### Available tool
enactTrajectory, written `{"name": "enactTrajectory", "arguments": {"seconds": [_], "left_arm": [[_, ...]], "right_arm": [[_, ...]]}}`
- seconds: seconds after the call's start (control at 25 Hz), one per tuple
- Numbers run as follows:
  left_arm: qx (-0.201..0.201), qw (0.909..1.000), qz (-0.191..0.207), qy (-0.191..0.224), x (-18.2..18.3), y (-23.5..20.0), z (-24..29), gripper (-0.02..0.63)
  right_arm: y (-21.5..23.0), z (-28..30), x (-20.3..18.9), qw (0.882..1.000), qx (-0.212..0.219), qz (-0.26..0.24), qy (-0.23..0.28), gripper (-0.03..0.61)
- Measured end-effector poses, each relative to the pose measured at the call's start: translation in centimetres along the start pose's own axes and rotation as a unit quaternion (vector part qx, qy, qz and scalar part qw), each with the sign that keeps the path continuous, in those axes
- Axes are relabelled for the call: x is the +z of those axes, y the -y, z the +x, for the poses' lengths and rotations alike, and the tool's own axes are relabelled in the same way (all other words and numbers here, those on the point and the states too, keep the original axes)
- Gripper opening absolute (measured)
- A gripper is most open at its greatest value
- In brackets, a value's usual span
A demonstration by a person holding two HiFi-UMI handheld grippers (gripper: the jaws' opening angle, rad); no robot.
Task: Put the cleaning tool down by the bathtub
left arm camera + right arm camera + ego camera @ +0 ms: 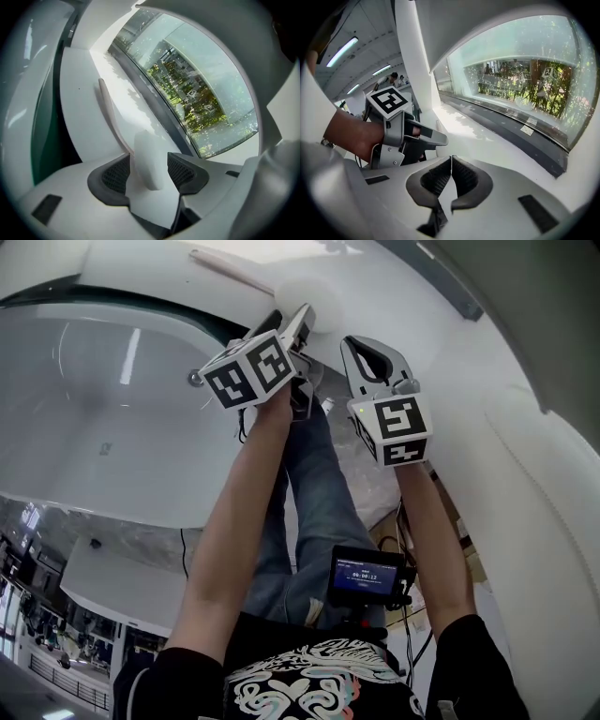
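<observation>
The cleaning tool is white, with a thick pad head and a long thin handle. It lies on the white ledge beside the bathtub. In the left gripper view the head stands between the two dark pads, its handle running away along the ledge. My left gripper is open around the head, with a thin gap at the right pad. My right gripper hangs just to the right, shut with nothing in it.
A curved window with a dark sill runs along the ledge's far side. A round metal fitting sits on the tub wall. Below are the person's jeans, a small screen device and cables.
</observation>
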State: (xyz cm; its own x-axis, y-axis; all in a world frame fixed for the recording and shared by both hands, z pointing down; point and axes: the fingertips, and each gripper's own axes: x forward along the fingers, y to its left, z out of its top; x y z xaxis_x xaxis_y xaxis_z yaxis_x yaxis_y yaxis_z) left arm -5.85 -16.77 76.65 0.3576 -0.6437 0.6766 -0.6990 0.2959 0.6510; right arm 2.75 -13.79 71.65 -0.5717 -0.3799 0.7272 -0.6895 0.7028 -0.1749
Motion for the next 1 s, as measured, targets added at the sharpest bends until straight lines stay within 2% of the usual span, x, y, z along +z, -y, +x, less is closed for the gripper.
{"name": "enactTrajectory", "arguments": {"seconds": [0.32,0.44,0.56,0.68,0.76,0.88,1.0], "left_arm": [[0.012,0.9994,0.022,0.021,1.2,-0.2,-2.2,0.239],[0.025,0.9989,0.033,0.023,1.3,-0.7,-2.8,0.170],[0.042,0.9965,0.067,0.027,1.8,-0.8,-3.1,0.093],[0.038,0.9920,0.101,0.066,3.3,0.1,-4.9,0.081],[0.037,0.9892,0.109,0.092,4.9,0.3,-6.0,0.078],[0.046,0.9886,0.112,0.089,5.3,0.0,-7.0,0.055],[0.056,0.9832,0.151,0.086,5.9,0.7,-8.4,0.034]], "right_arm": [[-0.7,-0.1,0.7,1.000,0.006,-0.010,0.001,0.028],[-0.9,-0.2,1.2,1.000,0.006,-0.014,0.004,0.028],[-0.7,-0.3,1.7,1.000,0.000,-0.012,0.012,0.029],[-1.1,-1.3,2.4,1.000,-0.010,-0.010,0.016,0.028],[-1.1,-1.7,3.3,0.999,-0.023,-0.019,0.020,0.028],[-1.1,-2.7,3.8,0.999,-0.036,-0.020,0.027,0.028],[-1.3,-3.9,4.5,0.998,-0.047,-0.027,0.030,0.028]]}}
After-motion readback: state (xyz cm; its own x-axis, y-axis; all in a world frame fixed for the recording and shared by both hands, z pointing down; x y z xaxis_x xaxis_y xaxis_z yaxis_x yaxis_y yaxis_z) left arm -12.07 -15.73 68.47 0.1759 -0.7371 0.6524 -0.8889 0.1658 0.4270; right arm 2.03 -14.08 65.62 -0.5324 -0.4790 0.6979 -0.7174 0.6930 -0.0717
